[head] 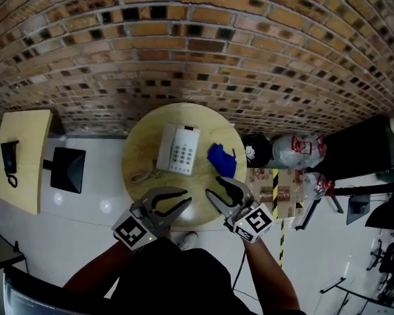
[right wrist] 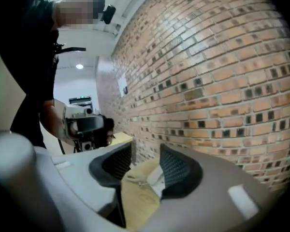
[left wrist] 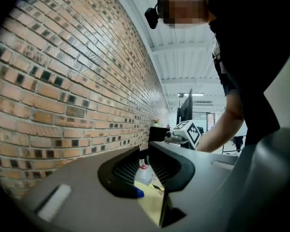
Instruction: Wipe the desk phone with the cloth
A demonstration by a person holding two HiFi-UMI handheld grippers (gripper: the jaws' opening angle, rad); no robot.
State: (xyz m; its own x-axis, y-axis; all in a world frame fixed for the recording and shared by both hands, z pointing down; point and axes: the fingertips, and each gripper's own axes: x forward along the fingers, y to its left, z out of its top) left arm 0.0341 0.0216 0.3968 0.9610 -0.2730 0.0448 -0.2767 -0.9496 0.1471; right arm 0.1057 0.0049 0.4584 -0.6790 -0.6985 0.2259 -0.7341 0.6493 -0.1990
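Round table (head: 141,151), white phone (head: 178,148), blue cloth (head: 221,159)

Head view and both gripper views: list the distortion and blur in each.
Head view: fisheye bows the brick wall into arcs, while the desk phone and blue cloth look sharp. Left gripper view: dark corners, bright ceiling beyond. Right gripper view: bricks soften toward the right edge, corners dark.

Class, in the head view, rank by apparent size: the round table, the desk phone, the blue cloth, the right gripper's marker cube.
1. Round table
2. Desk phone
3. Blue cloth and right marker cube look about alike. The cube sits nearer the camera, so I don't rank one above the other.
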